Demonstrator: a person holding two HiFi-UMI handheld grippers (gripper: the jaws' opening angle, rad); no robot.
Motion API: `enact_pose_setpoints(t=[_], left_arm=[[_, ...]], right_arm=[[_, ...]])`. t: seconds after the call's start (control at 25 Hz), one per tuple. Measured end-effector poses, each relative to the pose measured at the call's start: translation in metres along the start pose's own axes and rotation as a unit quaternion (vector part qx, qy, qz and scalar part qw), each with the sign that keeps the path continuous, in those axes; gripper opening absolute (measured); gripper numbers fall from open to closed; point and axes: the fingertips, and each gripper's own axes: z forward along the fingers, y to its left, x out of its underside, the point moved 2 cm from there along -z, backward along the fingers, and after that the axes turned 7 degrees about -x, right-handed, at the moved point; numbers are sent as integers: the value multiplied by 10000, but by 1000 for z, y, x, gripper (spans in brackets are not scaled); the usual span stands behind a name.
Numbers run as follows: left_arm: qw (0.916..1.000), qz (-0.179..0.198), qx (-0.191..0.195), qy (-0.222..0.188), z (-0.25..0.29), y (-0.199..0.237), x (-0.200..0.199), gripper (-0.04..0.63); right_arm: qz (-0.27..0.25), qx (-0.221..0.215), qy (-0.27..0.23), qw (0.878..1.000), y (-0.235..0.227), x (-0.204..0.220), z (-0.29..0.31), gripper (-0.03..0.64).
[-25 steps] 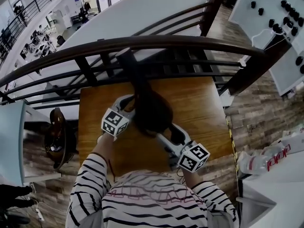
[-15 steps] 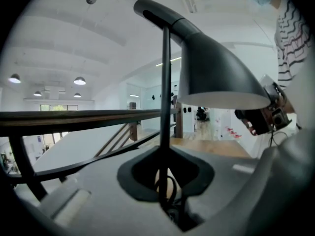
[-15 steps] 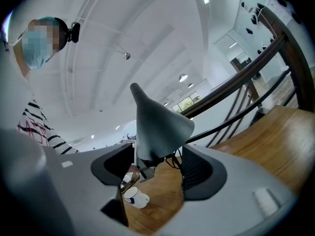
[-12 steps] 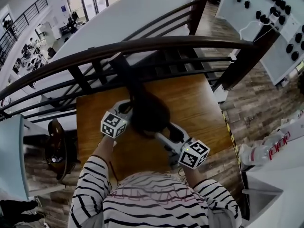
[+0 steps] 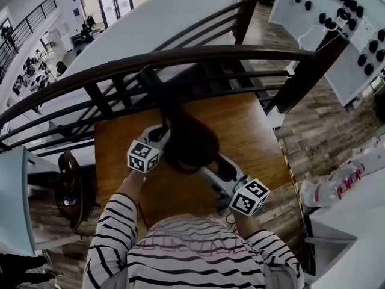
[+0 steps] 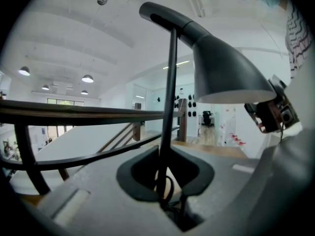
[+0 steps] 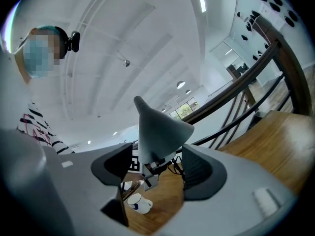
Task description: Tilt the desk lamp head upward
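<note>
One cup (image 7: 139,203), right gripper view only; L claw (image 6: 165,178) pinches lamp stem (image 6: 170,107), R claw (image 7: 156,168) spread.

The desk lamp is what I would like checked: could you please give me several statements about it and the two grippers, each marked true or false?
1. The left gripper is shut on the lamp stem. True.
2. The right gripper has its jaws pressed together. False: they stand apart, and the lamp head shows between them.
3. The lamp head is white. False: it is dark grey.
4. A white cup is on the wooden table. True.
</note>
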Motion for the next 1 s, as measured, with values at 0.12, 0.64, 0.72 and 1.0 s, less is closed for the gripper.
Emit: enact_pose_setpoints(t=[0.12,0.64,0.72,1.0], left_arm=[[9999,86,-19,52,-3,-2,0,44],[9998,-4,-160,90,-4,-3,2,46],[9999,-12,-153,78,-4,-3,2,46],[9998,-120,-163,52,-4,-1,2,48]], right_arm=[[-10,2,-56,10000,9,-6,-6,301],[-453,162,-433,9979,39,-50,-33,301],[-485,167,-438,9977,43,-54,-34,301],[-796,168,-362,9960,55,-79,-39,276]])
